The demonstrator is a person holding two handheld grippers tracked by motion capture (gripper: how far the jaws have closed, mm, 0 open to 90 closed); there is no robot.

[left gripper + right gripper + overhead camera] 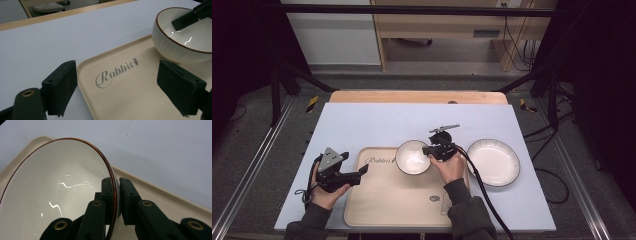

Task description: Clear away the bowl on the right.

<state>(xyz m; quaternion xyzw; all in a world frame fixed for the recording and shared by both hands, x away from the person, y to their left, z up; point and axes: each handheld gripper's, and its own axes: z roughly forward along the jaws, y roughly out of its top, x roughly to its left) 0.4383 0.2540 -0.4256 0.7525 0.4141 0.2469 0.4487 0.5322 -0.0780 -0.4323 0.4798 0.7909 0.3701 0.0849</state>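
The right gripper has its jaws clamped on the rim of the white bowl, one jaw inside and one outside; the bowl sits tilted at the far right corner of the beige tray; the left gripper hovers at the tray's left edge, jaws apart; a white plate lies on the counter just beside the tray's right edge.

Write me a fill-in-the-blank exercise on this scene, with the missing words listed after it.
1. The right gripper is clamped on the rim of the ____.
2. The bowl is over the beige ____, which has "Rabbit" printed on it.
3. The left gripper has its jaws ____, with nothing between them.
4. The white plate lies on the table, to the ____ of the tray in the high view.

Missing words: bowl; tray; open; right
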